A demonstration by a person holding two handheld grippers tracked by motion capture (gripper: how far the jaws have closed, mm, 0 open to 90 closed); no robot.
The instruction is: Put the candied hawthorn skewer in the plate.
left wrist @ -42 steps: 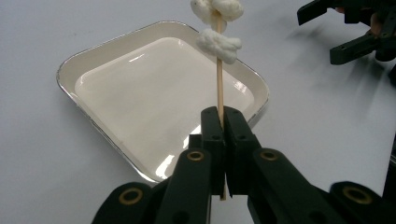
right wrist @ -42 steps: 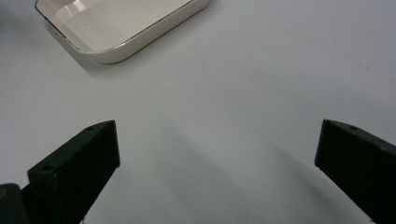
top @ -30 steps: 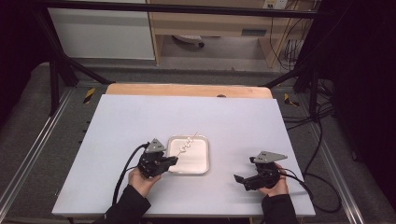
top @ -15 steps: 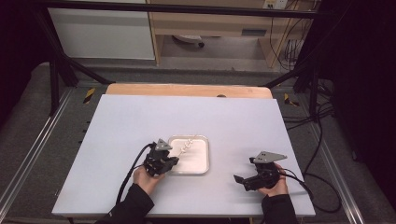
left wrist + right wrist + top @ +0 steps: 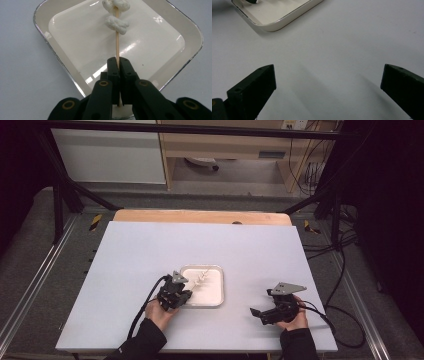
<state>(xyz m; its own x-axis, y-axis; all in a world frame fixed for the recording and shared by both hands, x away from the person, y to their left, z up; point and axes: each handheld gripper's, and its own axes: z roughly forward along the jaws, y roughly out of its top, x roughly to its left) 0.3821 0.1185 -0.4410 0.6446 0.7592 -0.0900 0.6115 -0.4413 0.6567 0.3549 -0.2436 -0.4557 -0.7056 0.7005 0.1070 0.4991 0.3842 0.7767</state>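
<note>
Between the closed jaws of the left gripper sits a thin wooden skewer, clamped near its bare lower end. The stick runs straight ahead of the gripper, out over the white square tray, and carries white lumpy pieces threaded on its far part, one lump a little nearer the gripper and a cluster just beyond it at the top edge of the left gripper view. Whether the food end rests on the tray floor or hangs just above it cannot be told. Beneath the gripper lies the near rim of the tray, whose glossy inside spreads out ahead and to both sides of the jaws.

From the high view, the left gripper stands at the near left corner of the tray, with the skewer slanting away from it across the tray's inside. The person's left hand holds the gripper from behind, and a cable trails back past the sleeve.

Well off to the right, apart from the tray, the right gripper sits low over the pale counter, held by the right hand, its tips turned towards the tray. Its jaws stand wide apart with nothing between them but bare counter. Ahead of it and to its left in the right gripper view, a corner of the tray lies at some distance from the fingertips.
</note>
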